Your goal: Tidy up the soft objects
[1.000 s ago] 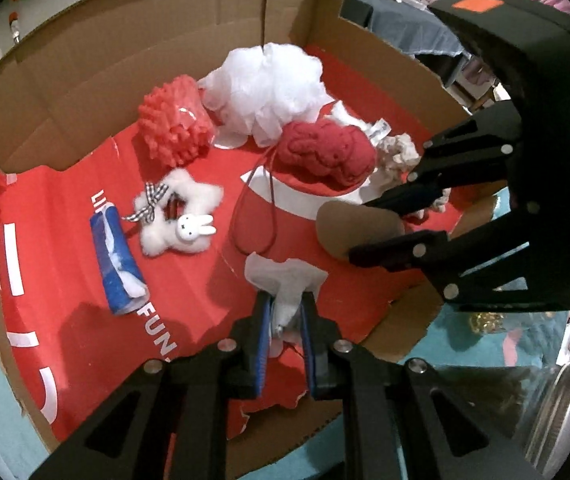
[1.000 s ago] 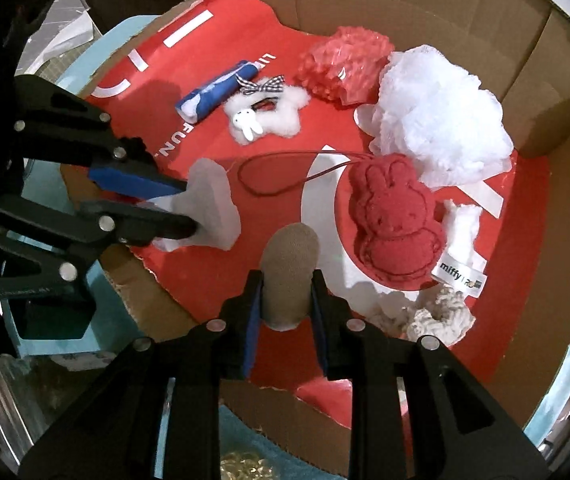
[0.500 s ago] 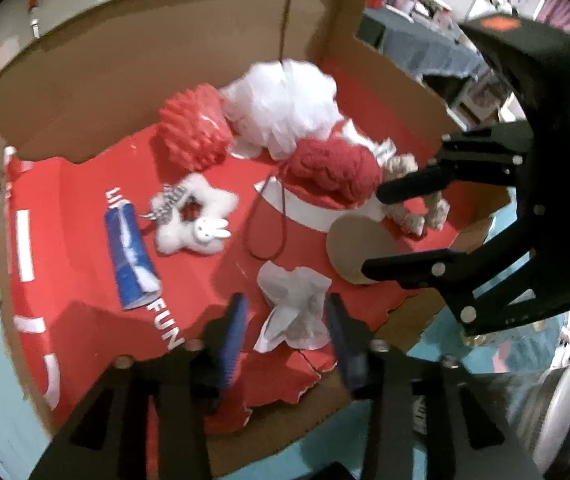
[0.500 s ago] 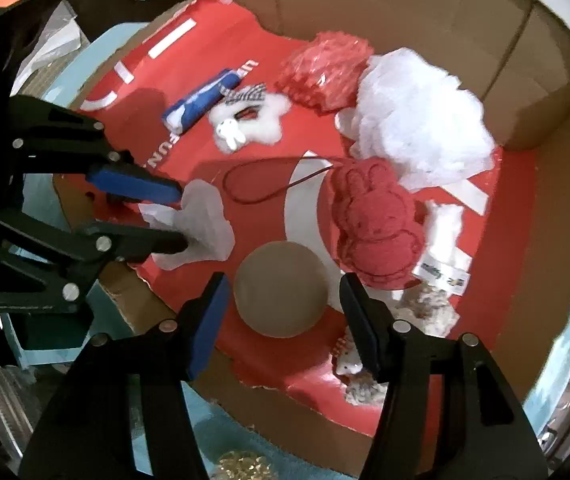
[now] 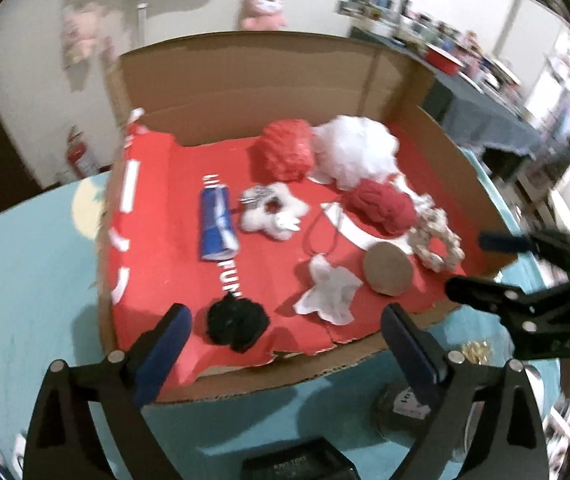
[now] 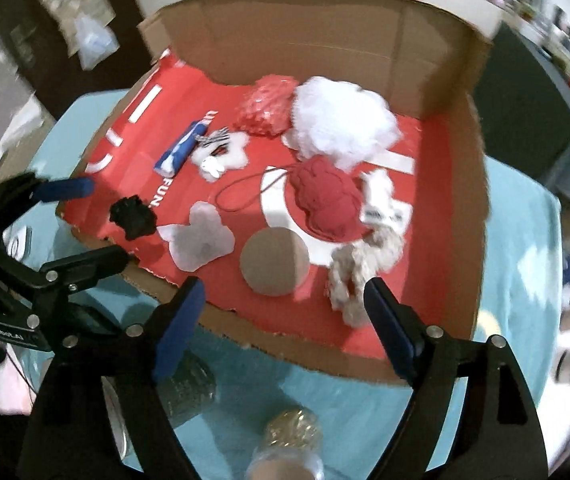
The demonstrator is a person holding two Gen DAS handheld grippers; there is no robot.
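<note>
Above box, two opening claws

Two black hand-held grippers

The left gripper and right gripper have black linked arms, silver screws and blue finger pads.
</note>
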